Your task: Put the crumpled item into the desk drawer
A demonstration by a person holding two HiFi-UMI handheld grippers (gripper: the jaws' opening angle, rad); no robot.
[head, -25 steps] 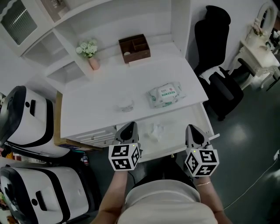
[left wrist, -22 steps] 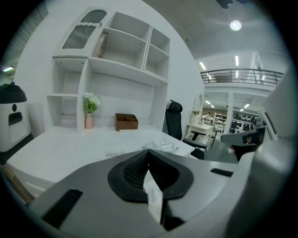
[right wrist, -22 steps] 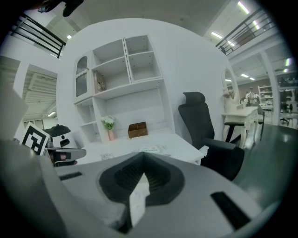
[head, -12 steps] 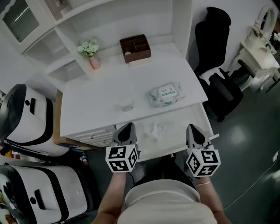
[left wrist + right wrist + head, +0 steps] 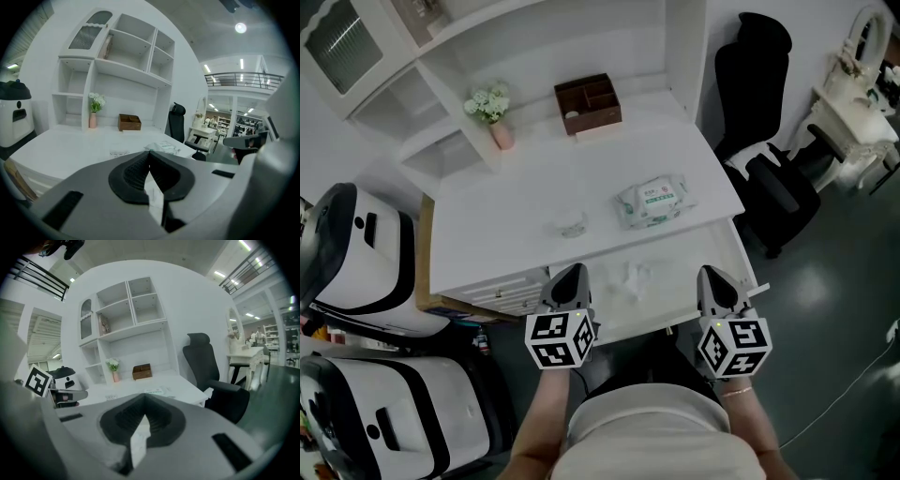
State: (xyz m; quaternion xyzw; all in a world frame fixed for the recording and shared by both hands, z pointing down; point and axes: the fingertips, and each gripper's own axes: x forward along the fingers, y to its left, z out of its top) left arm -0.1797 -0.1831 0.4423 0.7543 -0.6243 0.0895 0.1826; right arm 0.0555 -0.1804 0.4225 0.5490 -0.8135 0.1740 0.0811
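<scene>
Crumpled item (image 5: 632, 278), perhaps tissue, in the open drawer (image 5: 680, 289)

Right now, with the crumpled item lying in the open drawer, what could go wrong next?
The crumpled white paper lies loose in the open white desk drawer; a hard push could jam it under the white desktop. The left claw and right claw, both shut, hover near its front edge; an uneven push might skew it.

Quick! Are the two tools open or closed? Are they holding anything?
Left tool: closed, holding nothing.
Right tool: closed, holding nothing.
</scene>
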